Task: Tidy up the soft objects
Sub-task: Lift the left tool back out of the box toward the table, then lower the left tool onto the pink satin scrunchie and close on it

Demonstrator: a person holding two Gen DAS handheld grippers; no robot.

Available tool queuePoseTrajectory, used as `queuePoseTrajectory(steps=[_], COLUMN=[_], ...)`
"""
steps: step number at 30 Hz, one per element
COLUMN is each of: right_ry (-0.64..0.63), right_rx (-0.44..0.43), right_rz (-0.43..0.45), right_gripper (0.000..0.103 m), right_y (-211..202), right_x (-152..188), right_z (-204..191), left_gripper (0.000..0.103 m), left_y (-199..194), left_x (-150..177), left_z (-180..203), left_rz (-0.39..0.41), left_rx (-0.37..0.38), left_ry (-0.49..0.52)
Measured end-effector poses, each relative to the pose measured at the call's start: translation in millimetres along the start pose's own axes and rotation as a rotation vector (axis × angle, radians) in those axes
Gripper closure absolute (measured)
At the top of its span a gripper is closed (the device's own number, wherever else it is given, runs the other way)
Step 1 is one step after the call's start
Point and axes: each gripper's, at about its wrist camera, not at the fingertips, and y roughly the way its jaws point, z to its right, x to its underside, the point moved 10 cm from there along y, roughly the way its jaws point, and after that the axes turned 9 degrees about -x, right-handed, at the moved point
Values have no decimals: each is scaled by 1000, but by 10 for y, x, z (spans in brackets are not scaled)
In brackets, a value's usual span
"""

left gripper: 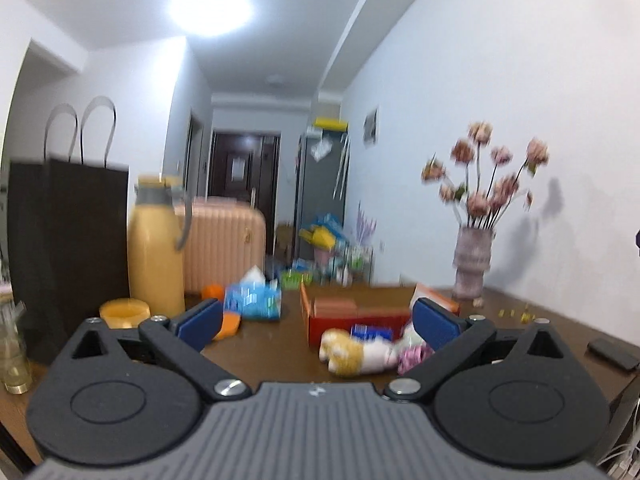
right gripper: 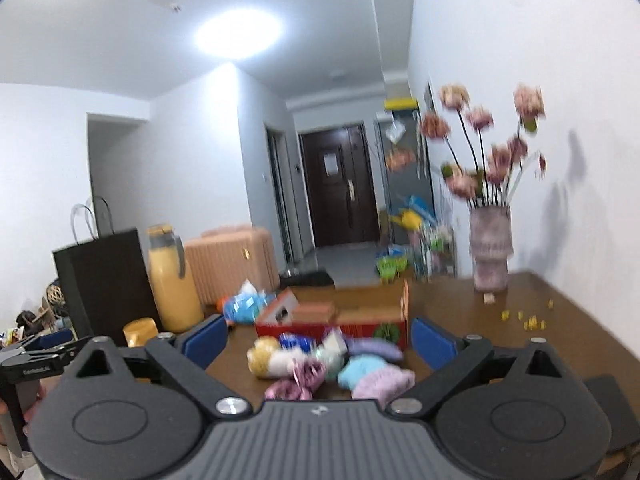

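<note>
Both the left gripper (left gripper: 316, 320) and right gripper (right gripper: 318, 340) gape wide and empty, ready to grasp the heap of pastel plush toys (right gripper: 332, 368) lying before the red cardboard box (right gripper: 332, 324), its likely destination

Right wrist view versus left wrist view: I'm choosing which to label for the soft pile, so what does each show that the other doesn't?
Only the right wrist view shows the light blue and lilac soft items, plus the left gripper at its edge.

Only the left wrist view shows the dark flat object on the table's right side.

Both show the red box, yellow-and-white plush, yellow jug, black bag, flower vase, and open, empty jaws.
</note>
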Motion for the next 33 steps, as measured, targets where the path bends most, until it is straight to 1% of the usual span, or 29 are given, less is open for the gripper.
queuePoseTrajectory(steps=[2, 4, 7, 9, 13, 15, 18, 21, 25, 28, 30, 32, 33], right_ry=[-12, -18, -2, -9, -64, -71, -77, -75, -55, -55, -47, -33, -23], right_rx=[-14, -30, -39, -41, 2, 25, 40, 40, 37, 49, 56, 48, 40], right_rz=[11, 3, -9, -16, -18, -18, -34, -71, -164, -221, -255, -299, -322], right_gripper=[1, 1, 1, 1, 1, 1, 1, 1, 1, 2, 3, 6, 10], right_y=[-63, -65, -25, 44, 278, 441, 746, 1116, 1614, 1937, 2135, 2324, 2407], right_x=[-72, -151, -289, -434, -773, -909, -983, -923, -670, -419, -231, -16, 96], right_z=[-45, -63, -10, 37, 185, 299, 450, 631, 877, 1046, 1175, 1265, 1298], left_gripper=[0, 0, 0, 0, 0, 0, 0, 0, 0, 0, 0, 0, 0], left_y=[-99, -127, -60, 36, 318, 499, 790, 1091, 1593, 2023, 2248, 2411, 2490], left_x=[-105, -156, -173, -175, -216, -253, -303, -333, -267, -58, 117, 283, 383], left_z=[-6, -16, -11, 9, 40, 67, 136, 239, 383, 415, 451, 484, 514], left_rz=[37, 56, 53, 45, 33, 22, 6, -26, -92, -186, -231, -274, -297], left_rx=[7, 8, -1, -8, -2, -4, 4, 25, 65, 51, 63, 76, 85], left_ry=[15, 25, 36, 52, 81, 96, 118, 137, 166, 182, 181, 168, 162])
